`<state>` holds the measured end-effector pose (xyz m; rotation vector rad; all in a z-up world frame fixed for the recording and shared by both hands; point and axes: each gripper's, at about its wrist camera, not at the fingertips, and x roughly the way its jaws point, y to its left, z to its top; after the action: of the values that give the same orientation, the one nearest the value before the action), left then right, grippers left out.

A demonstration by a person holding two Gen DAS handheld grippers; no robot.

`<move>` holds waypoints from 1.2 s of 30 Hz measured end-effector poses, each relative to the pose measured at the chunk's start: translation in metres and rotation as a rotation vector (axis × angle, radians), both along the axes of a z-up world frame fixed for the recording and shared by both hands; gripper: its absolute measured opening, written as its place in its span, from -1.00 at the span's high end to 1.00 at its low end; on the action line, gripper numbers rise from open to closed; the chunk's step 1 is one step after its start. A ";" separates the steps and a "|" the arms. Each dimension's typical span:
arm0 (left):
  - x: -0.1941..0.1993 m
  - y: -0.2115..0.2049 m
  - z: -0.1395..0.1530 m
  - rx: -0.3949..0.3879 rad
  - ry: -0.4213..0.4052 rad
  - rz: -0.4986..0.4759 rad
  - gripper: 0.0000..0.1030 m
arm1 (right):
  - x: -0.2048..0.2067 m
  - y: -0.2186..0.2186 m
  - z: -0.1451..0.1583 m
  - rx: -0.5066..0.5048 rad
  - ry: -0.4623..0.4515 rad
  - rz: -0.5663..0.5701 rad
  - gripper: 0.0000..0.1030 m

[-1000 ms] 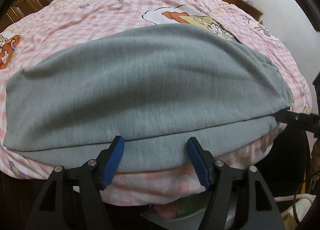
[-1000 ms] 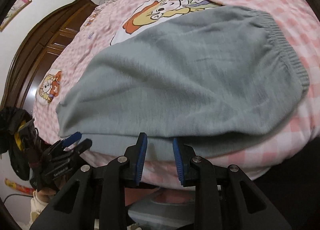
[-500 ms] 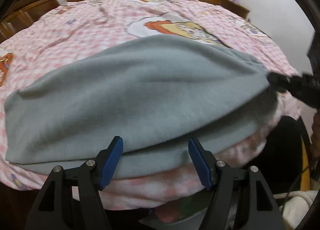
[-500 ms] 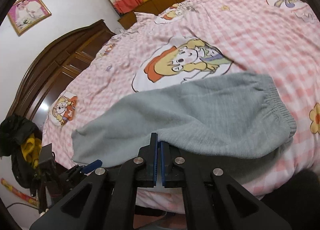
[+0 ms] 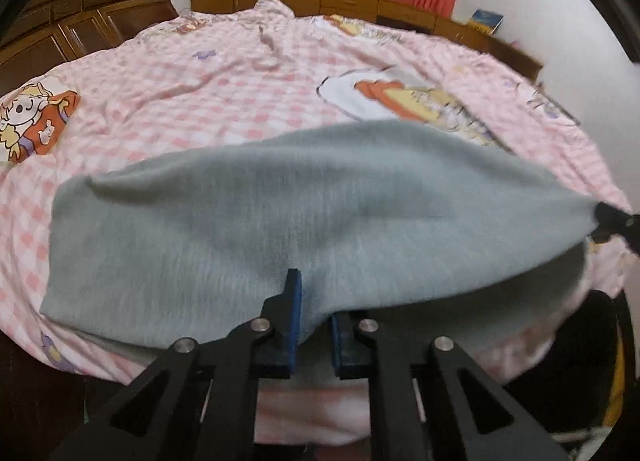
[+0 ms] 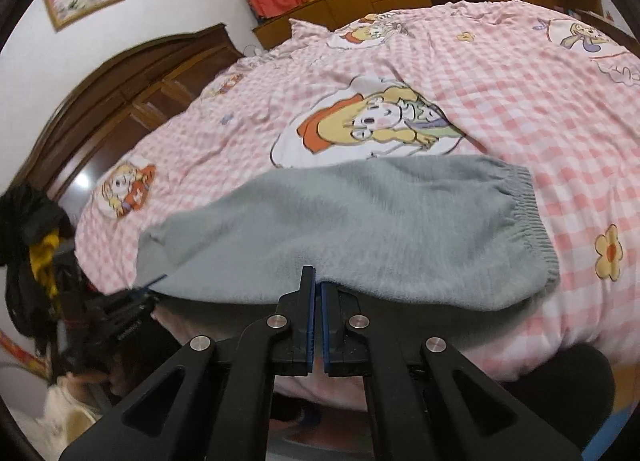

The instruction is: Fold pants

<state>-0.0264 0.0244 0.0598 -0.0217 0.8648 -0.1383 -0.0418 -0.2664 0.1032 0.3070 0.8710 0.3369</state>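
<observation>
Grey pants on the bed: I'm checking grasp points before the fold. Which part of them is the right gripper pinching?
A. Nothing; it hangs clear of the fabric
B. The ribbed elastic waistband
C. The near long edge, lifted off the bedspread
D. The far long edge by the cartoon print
C: the right gripper has its blue pads closed on the near edge of the grey pants, with the waistband off to the side.

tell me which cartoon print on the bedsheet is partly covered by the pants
The print with the orange hat, mid-bed: the grey pants overlap its lower edge. The blonde one near the headboard lies fully bare.
</observation>
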 end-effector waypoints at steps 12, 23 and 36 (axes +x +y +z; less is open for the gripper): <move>-0.016 -0.005 -0.035 0.049 0.114 -0.058 0.82 | 0.013 -0.002 -0.081 -0.007 0.225 -0.023 0.94; -0.032 0.002 -0.008 -0.028 0.127 -0.116 0.15 | -0.025 -0.085 -0.033 0.113 0.111 -0.184 0.43; -0.002 -0.004 0.010 -0.107 0.113 -0.116 0.12 | 0.000 -0.121 -0.053 0.210 0.163 -0.261 0.40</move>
<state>-0.0282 0.0206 0.0703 -0.0797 0.9713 -0.2946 -0.0419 -0.3875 0.0497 0.6442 0.9446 0.1611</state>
